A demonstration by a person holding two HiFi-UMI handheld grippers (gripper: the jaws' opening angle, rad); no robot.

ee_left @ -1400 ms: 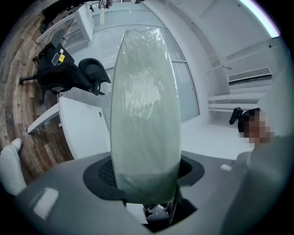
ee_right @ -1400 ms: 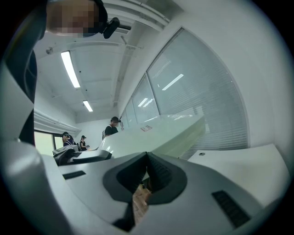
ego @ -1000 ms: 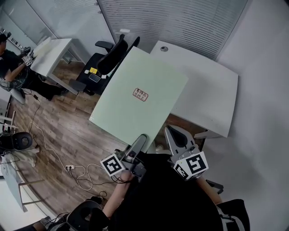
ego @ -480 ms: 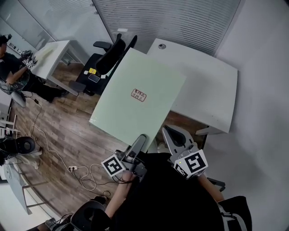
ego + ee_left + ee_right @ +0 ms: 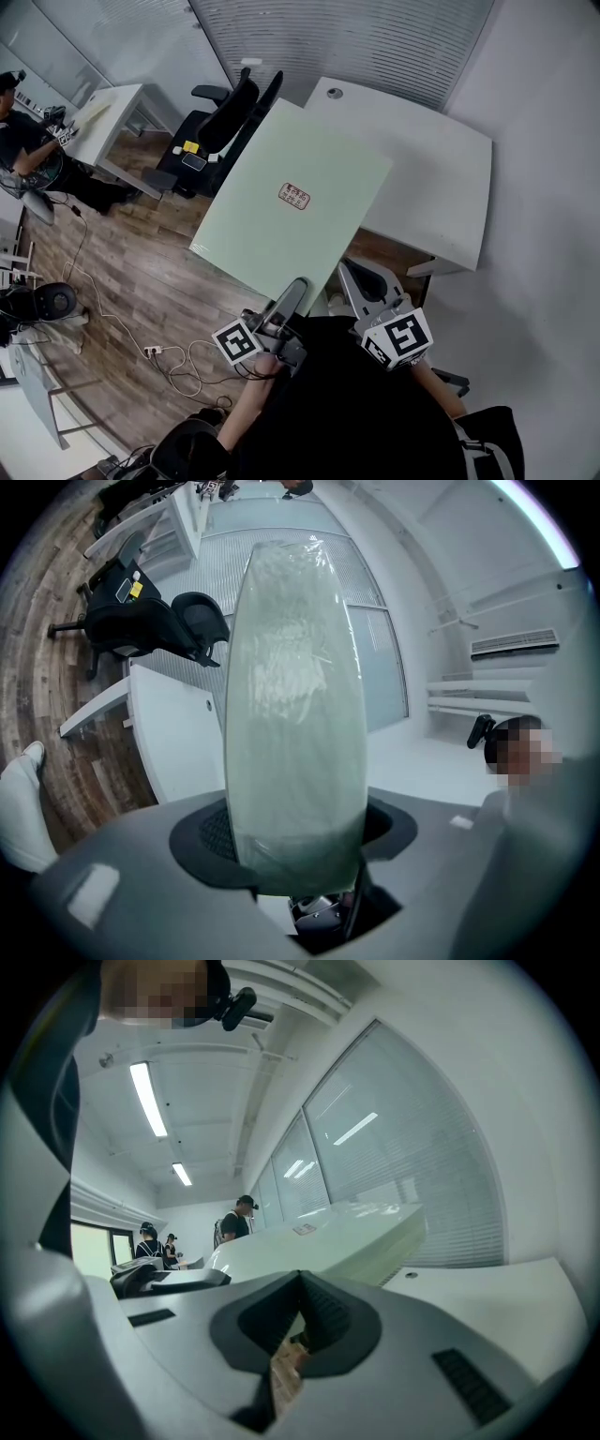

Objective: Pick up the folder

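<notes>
The folder [image 5: 291, 206] is a large pale green board in clear wrap with a small red label. It hangs in the air in front of me, tilted over the floor and the near edge of the white desk [image 5: 431, 178]. My left gripper [image 5: 292, 289] is shut on its near edge. In the left gripper view the folder [image 5: 295, 714] rises edge-on from between the dark pads of the gripper [image 5: 295, 874]. My right gripper [image 5: 352, 277] hovers just right of the folder's near corner, apart from it. In the right gripper view its jaws [image 5: 300, 1283] meet at the tips with nothing between them, and the folder [image 5: 319, 1241] lies beyond.
A black office chair [image 5: 220, 122] stands behind the folder on the wooden floor. A second white desk [image 5: 112, 112] with a seated person [image 5: 23, 141] is at the far left. Cables and a power strip [image 5: 178, 361] lie on the floor near my feet. People [image 5: 234, 1218] stand in the distance.
</notes>
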